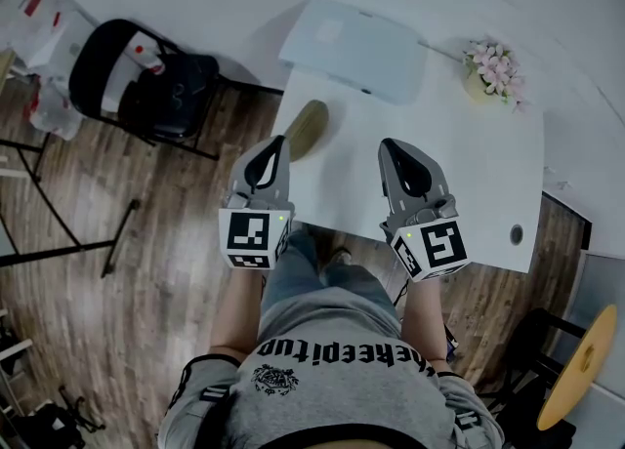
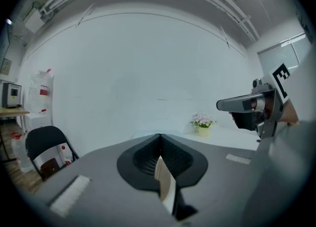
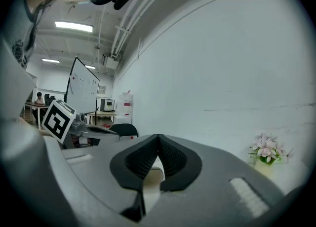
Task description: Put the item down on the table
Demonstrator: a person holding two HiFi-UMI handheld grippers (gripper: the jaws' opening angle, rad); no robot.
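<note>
A tan oval item (image 1: pixel 308 128) lies flat at the left edge of the white table (image 1: pixel 479 179). My left gripper (image 1: pixel 283 141) hovers just short of it with its jaws shut and nothing between them; in its own view the tips (image 2: pixel 159 136) meet and only a tan strip shows through the gap behind them. My right gripper (image 1: pixel 386 143) hangs over the table's near part, level with the left one. Its jaws (image 3: pixel 158 136) also meet at the tips and are empty. Each gripper shows in the other's view: the right gripper (image 2: pixel 247 104) and the left gripper (image 3: pixel 94 130).
A flat white slab (image 1: pixel 356 47) lies at the table's far edge, and a small pot of pink flowers (image 1: pixel 493 70) stands at the far right corner. A black chair (image 1: pixel 146 76) stands on the wooden floor to the left. A yellow round disc (image 1: pixel 578 367) is at lower right.
</note>
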